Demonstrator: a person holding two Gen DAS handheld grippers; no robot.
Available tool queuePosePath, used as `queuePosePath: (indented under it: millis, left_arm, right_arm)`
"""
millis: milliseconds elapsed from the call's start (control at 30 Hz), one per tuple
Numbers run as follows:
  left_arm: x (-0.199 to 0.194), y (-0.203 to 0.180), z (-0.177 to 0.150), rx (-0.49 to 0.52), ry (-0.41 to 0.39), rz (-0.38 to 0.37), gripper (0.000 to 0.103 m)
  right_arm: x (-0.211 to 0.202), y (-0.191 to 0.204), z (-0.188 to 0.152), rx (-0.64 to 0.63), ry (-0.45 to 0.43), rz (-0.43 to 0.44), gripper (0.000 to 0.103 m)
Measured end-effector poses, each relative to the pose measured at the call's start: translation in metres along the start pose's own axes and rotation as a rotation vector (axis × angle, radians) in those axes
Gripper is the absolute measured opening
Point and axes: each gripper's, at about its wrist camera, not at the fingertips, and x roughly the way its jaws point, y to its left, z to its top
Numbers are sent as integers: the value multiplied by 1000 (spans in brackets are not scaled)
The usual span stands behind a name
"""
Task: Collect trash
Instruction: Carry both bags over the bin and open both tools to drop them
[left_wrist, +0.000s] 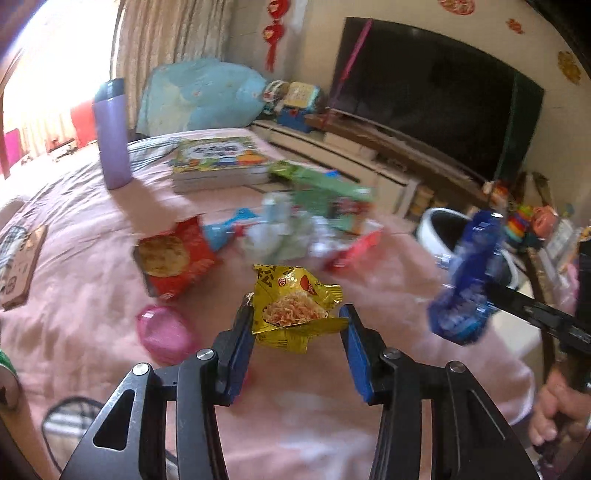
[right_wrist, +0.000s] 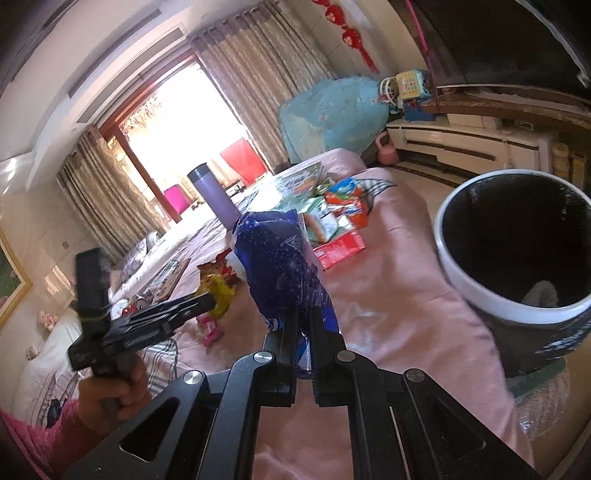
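My left gripper (left_wrist: 297, 317) stands open around a yellow noodle wrapper (left_wrist: 295, 306) that lies on the pink bedspread (left_wrist: 92, 295); both pads sit beside its edges. My right gripper (right_wrist: 303, 314) is shut on a dark blue snack bag (right_wrist: 280, 266) and holds it above the bed; the bag also shows in the left wrist view (left_wrist: 467, 280). A white-rimmed black trash bin (right_wrist: 517, 258) stands to the right of the bag, open mouth up. More trash lies behind: a red chip bag (left_wrist: 175, 258), crumpled clear plastic (left_wrist: 280, 232), a red box (right_wrist: 338, 249), a green packet (left_wrist: 325, 184).
A purple bottle (left_wrist: 112, 136) and a stack of picture books (left_wrist: 218, 162) stand at the far side of the bed. A pink round case (left_wrist: 166, 334) lies left of my left gripper. A TV (left_wrist: 436, 88) and low cabinet (right_wrist: 461, 140) lie beyond the bed.
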Motion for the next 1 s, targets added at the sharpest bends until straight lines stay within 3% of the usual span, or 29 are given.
queuePosePath:
  millis: [200,567,1000]
  left_arm:
    - [5,-40,5,59,3,-83,45]
    - [53,-100,42,144,5,-181,45]
    - [117,-145,73,216,15,-210,45]
  right_arm:
    - [-22,-26,3,42,-34,-39,5]
    - [-67,-83,21,105,-129,-159,5]
    - [-65,-121,41,117,-129,-256,5]
